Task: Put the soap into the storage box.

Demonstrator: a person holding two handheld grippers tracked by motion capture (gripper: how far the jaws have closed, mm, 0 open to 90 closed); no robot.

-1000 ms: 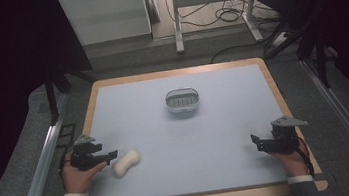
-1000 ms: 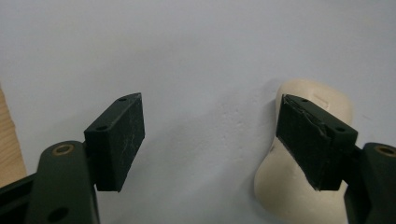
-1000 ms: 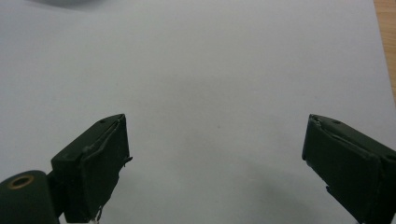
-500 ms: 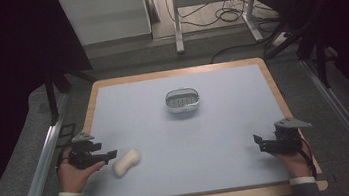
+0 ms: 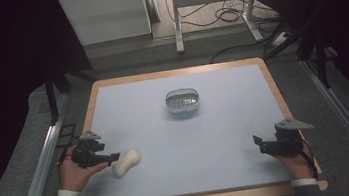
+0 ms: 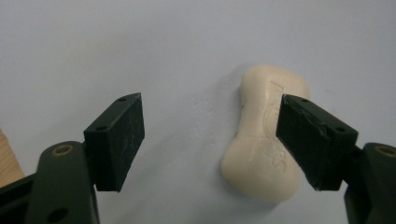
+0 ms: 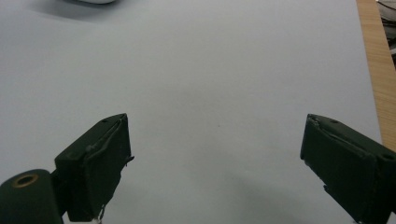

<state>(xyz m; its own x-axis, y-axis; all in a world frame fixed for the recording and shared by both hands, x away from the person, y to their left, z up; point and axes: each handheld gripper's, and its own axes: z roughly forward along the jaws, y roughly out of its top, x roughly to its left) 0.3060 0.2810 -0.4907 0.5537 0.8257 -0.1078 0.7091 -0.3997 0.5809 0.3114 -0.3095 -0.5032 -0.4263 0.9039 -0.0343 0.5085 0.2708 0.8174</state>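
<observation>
Soap bar [image 6: 261, 149] lies beside the spread-jawed left gripper [image 6: 210, 140].

My tabletop [image 5: 227, 137] has a matt, smooth pale blue-grey surface framed by a light wood edge. The bone-shaped bar [image 6: 264, 144] lying on it looks like cream, waxy soap with a dull sheen and embossed lettering I cannot read. My left claw [image 6: 210, 140] has matt black pads [image 6: 119, 140], scuffed with fine scratches, on dark arms with brass-coloured rivets. My right claw [image 7: 215, 168] carries the same matt black pads, frayed at the edges. The small dish [image 5: 182, 100] looks glossy and pale.
</observation>
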